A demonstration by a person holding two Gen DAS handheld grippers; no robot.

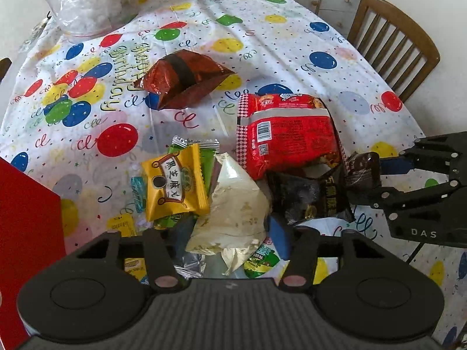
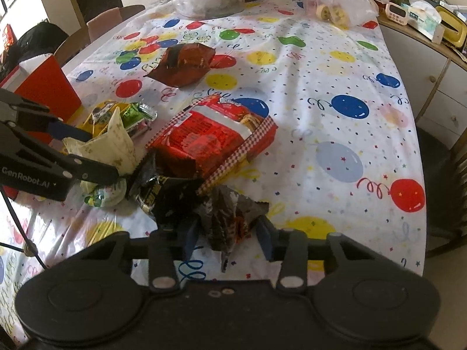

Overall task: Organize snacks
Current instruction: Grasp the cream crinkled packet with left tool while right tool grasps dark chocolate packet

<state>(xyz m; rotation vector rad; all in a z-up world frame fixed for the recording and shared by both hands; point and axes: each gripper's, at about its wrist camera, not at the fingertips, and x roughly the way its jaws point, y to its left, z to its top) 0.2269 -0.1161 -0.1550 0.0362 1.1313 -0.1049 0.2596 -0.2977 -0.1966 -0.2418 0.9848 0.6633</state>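
Both grippers at the snack pile

Left gripper (image 1: 230,239) is spread around a cream packet (image 1: 233,204); right gripper (image 2: 227,233) is spread around a dark wrapper (image 2: 224,213) — beyond them a red biscuit pack (image 2: 210,140) and brown bag (image 1: 184,78) lie on the balloon tablecloth (image 2: 335,67).

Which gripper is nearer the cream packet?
Left. The left gripper straddles the cream packet; the right gripper is off to its right, around a dark wrapper.
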